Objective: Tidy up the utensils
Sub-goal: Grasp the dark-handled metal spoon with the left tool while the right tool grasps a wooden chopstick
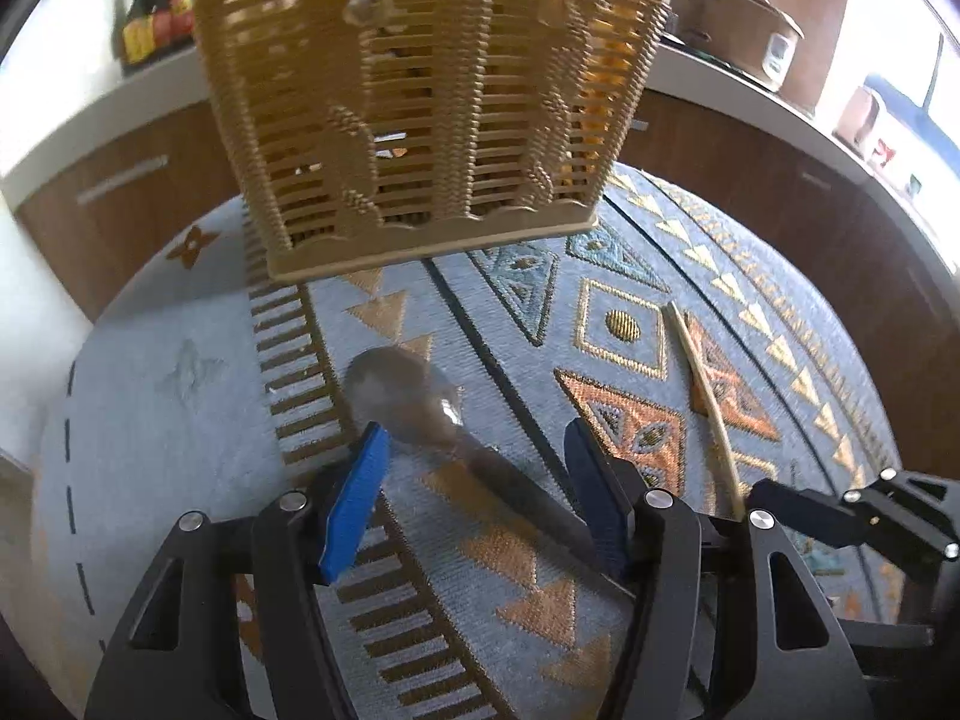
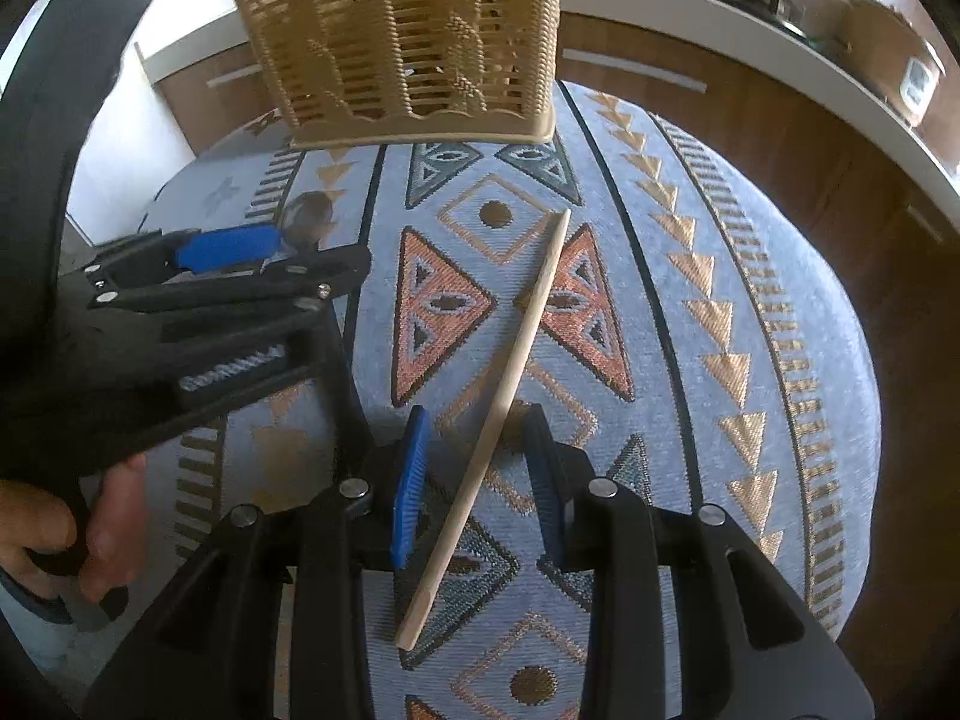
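My left wrist camera looks steeply down past its own fingers, close over the patterned tablecloth [image 1: 180, 420], facing the slatted utensil basket [image 1: 420, 102] and kitchen cabinets [image 1: 780, 198] beyond. My right wrist camera sits alongside, equally low and tilted. Both views share the basket [image 2: 408, 36], spoon [image 1: 408, 402], chopstick [image 2: 504, 396] and cloth [image 2: 780, 276].
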